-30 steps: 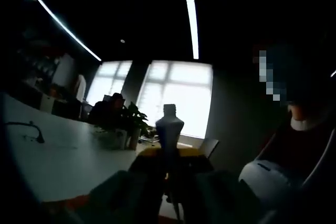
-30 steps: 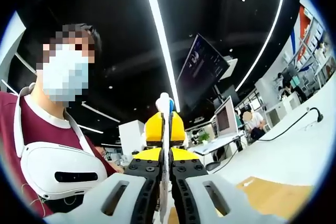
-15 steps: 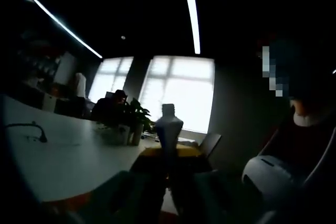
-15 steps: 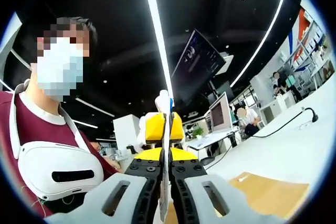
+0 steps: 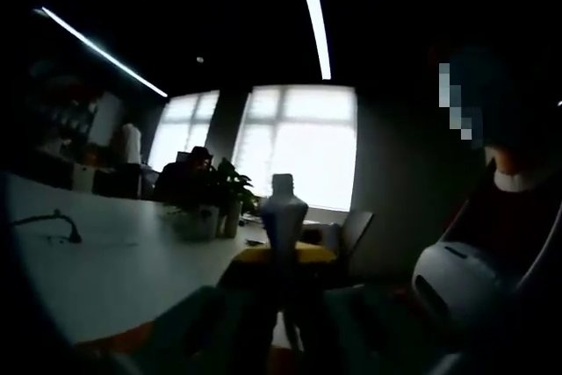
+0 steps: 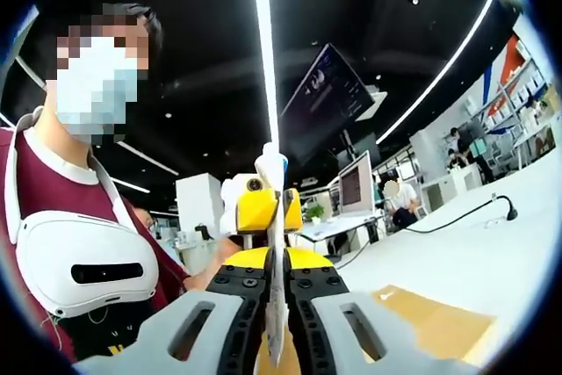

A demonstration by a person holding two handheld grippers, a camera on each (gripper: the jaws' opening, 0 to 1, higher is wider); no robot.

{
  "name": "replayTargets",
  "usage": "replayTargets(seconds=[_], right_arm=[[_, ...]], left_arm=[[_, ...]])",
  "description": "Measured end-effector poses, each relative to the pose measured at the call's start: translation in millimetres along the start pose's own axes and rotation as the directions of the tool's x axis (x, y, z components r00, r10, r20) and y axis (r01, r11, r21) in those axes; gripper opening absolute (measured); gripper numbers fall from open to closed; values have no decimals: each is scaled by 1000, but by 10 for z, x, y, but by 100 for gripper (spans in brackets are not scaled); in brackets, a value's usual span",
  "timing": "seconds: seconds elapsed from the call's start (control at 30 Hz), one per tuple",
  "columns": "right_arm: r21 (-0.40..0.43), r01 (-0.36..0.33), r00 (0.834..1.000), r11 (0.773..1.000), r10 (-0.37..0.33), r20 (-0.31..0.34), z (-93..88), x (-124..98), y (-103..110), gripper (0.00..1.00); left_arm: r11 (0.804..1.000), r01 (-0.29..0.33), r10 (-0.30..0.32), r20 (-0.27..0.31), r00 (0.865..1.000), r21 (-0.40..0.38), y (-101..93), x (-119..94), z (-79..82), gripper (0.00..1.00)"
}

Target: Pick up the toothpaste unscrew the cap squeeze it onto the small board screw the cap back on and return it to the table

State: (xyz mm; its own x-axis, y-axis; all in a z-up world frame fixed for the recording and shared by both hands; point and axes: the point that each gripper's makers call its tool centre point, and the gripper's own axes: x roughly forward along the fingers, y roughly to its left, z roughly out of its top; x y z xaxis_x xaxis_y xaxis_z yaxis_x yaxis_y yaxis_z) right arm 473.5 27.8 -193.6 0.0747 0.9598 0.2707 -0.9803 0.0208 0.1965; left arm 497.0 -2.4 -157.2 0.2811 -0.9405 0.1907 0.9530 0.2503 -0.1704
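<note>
— Since both views look up from low down, where is the tube?
— Held in the air between the two. Right gripper (image 6: 276, 305) pinches the tube (image 6: 274, 243) flat, edge-on at 12 o'clock. Left gripper (image 5: 283, 300) seems shut on the tube (image 5: 284, 217) near its shoulder, the uncapped neck pointing up.
— How will it handle?
— Light and soft, I judge; squeeze the body, steady it near the stiff shoulder.
— What's unclear?
— Board (image 6: 421, 318) at 4 o'clock is cut off. Left jaws are too dark to read surely. Cap: I cannot tell where.
</note>
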Motion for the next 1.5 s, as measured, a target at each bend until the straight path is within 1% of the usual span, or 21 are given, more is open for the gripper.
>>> replayTargets(seconds=[0.13, 0.23, 0.3, 0.4, 0.43, 0.5, 0.57, 0.7, 0.77, 0.87, 1.07, 1.13, 1.17, 1.2, 1.27, 1.4, 1.5], right_arm=[[-25, 45, 999, 999, -45, -16, -21, -74, -66, 7], [-15, 76, 997, 997, -76, -7, -7, -169, -125, 10], [-19, 100, 995, 995, -101, -7, -3, -237, -156, 11], [-17, 135, 991, 991, -135, 2, 24, -312, -189, 11], [-17, 140, 990, 990, -140, 6, 38, -322, -187, 11], [-34, 177, 984, 984, -177, 11, 72, -351, -223, 11], [-58, 218, 976, 974, -218, 7, 88, -390, -273, 11], [-84, 294, 955, 952, -295, 0, 104, -486, -383, 11], [-89, 315, 949, 945, -316, 1, 116, -536, -411, 11], [-93, 356, 934, 930, -356, 10, 145, -627, -466, 11], [-166, 468, 879, 868, -476, -8, 124, -856, -624, 10], [-190, 487, 865, 852, -501, -33, 56, -916, -659, 9], [-202, 499, 854, 843, -517, -46, 18, -946, -683, 9], [-205, 506, 849, 838, -526, -53, -8, -961, -694, 9], [-218, 516, 839, 828, -540, -66, -52, -986, -709, 9], [-247, 530, 822, 811, -563, -85, -108, -1032, -728, 9], [-249, 543, 813, 802, -577, -83, -121, -1071, -735, 9]], left_arm=[[1000, -1, 1, -3, 1000, 16, 6, 1, -53, 3], [1000, -1, 1, 10, 1000, 26, 24, -13, -54, 3], [1000, -3, 3, 14, 1000, 28, 45, -23, -52, 3], [999, -6, 6, 9, 1000, 32, 71, -32, -78, 3], [999, -7, 7, 0, 1000, 38, 79, -35, -97, 3], [998, -14, 16, -15, 1000, 67, 103, -41, -131, 3], [997, -8, 10, -20, 1000, 82, 106, -53, -145, 3], [995, -12, 15, -36, 999, 100, 127, -75, -176, 3], [995, -13, 17, -35, 999, 98, 142, -93, -174, 3], [995, -16, 20, -34, 999, 100, 162, -112, -173, 3], [994, -25, 32, -65, 997, 108, 209, -140, -226, 4], [994, -28, 36, -75, 997, 110, 215, -140, -251, 4], [993, -31, 41, -79, 996, 114, 221, -138, -265, 4], [993, -40, 50, -89, 995, 116, 235, -138, -286, 4], [992, -52, 63, -89, 994, 118, 254, -140, -289, 4], [992, -49, 59, -89, 994, 113, 243, -152, -292, 4], [990, -52, 66, -100, 993, 132, 232, -160, -310, 4]])
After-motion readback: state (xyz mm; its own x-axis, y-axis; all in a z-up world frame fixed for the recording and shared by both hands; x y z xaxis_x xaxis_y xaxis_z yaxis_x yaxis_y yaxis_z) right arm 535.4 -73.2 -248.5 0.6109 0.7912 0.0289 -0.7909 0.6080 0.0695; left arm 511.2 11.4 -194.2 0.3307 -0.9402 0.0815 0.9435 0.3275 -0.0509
